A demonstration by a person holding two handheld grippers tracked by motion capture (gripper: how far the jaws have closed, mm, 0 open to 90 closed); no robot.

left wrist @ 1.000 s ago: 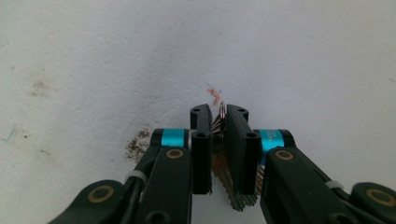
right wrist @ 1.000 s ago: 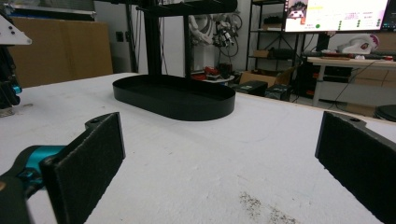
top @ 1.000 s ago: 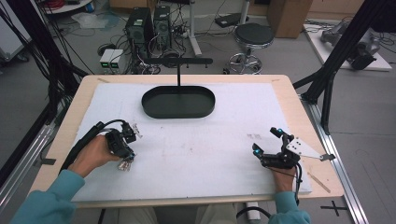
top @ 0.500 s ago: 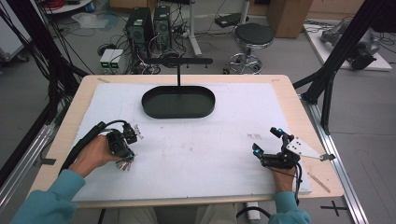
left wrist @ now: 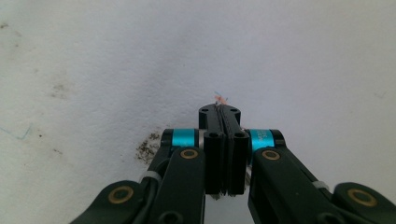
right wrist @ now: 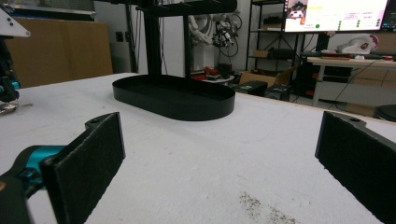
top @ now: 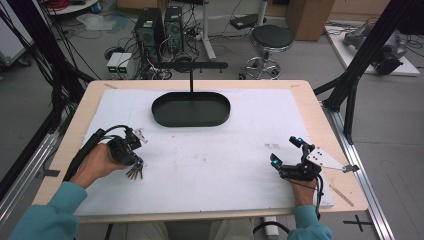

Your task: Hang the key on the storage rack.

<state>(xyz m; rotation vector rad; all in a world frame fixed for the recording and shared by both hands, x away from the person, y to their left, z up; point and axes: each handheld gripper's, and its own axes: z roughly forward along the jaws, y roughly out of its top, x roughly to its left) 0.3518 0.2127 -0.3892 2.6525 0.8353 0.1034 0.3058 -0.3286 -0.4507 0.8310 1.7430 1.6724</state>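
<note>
A bunch of keys (top: 135, 173) fans out on the white sheet at the front left. My left gripper (top: 135, 164) points down right above them. In the left gripper view the left gripper (left wrist: 219, 110) has its jaws pressed together over the sheet, with a thin strip of metal and a small coloured scrap showing between the pads. My right gripper (top: 284, 150) rests at the front right, open and holding nothing. In its own view the right gripper (right wrist: 224, 154) has pads standing far apart, facing a black oval tray (right wrist: 173, 100).
The black oval tray (top: 161, 114) sits at the back centre of the white sheet (top: 225, 150), with a black T-shaped stand (top: 191, 75) rising behind it. A stool, computers and cables lie on the floor beyond the table. A dark smudge marks the sheet near the right gripper.
The keys have drawn slightly closer under the left gripper, and the left hand has shifted a little. The right gripper has stayed where it was.
</note>
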